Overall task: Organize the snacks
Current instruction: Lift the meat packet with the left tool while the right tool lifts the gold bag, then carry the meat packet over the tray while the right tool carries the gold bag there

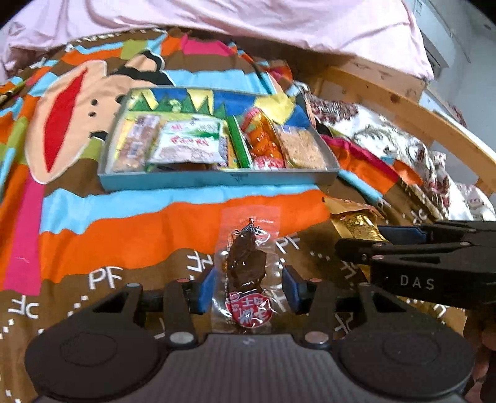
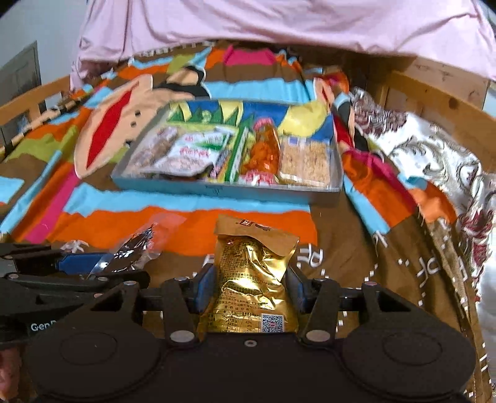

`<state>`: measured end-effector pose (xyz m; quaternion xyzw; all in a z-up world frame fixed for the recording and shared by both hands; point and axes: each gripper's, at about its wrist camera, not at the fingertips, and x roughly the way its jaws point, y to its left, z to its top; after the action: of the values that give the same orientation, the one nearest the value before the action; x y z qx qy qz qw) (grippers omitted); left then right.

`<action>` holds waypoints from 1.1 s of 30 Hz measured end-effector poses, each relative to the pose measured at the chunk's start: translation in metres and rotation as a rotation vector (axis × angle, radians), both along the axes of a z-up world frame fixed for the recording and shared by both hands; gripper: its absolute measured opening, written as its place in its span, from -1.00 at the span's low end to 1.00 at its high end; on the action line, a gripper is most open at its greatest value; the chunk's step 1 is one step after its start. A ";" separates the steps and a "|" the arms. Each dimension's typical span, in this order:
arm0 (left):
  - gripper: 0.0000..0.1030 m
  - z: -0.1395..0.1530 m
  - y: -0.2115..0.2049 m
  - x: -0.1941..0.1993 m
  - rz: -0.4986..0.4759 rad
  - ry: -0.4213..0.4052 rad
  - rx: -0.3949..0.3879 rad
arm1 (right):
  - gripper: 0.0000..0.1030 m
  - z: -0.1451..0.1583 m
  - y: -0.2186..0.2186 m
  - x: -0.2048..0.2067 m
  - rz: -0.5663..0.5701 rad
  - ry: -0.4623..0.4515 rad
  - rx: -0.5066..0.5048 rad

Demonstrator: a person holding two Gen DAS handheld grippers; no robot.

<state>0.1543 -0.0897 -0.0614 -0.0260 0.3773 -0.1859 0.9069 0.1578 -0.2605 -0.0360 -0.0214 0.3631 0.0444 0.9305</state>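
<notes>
My left gripper (image 1: 248, 290) is shut on a clear packet of dark dried meat with a red label (image 1: 246, 269), held just above the bedspread. My right gripper (image 2: 251, 288) is shut on a gold foil snack packet (image 2: 252, 279). Each gripper shows at the side of the other's view: the right one (image 1: 403, 248) with the gold packet (image 1: 356, 226), the left one (image 2: 77, 266) with the meat packet (image 2: 133, 248). Ahead lies a grey tray (image 1: 217, 179), which the right wrist view also shows (image 2: 217, 187), holding several snack packets in a row.
The tray sits on a colourful patterned bedspread (image 1: 124, 223). A pink sheet (image 1: 248, 18) hangs at the far side. A wooden bed rail (image 1: 434, 124) and a floral cloth (image 2: 434, 155) lie to the right.
</notes>
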 end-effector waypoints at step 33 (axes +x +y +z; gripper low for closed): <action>-0.02 0.049 0.016 0.151 0.248 -0.367 -0.188 | 0.01 0.030 -0.029 0.117 -0.160 -0.528 0.103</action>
<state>0.3050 -0.0733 -0.0128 -0.1223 0.1813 -0.1088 0.9697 0.2746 -0.2892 -0.0055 0.0437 0.1057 -0.0182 0.9933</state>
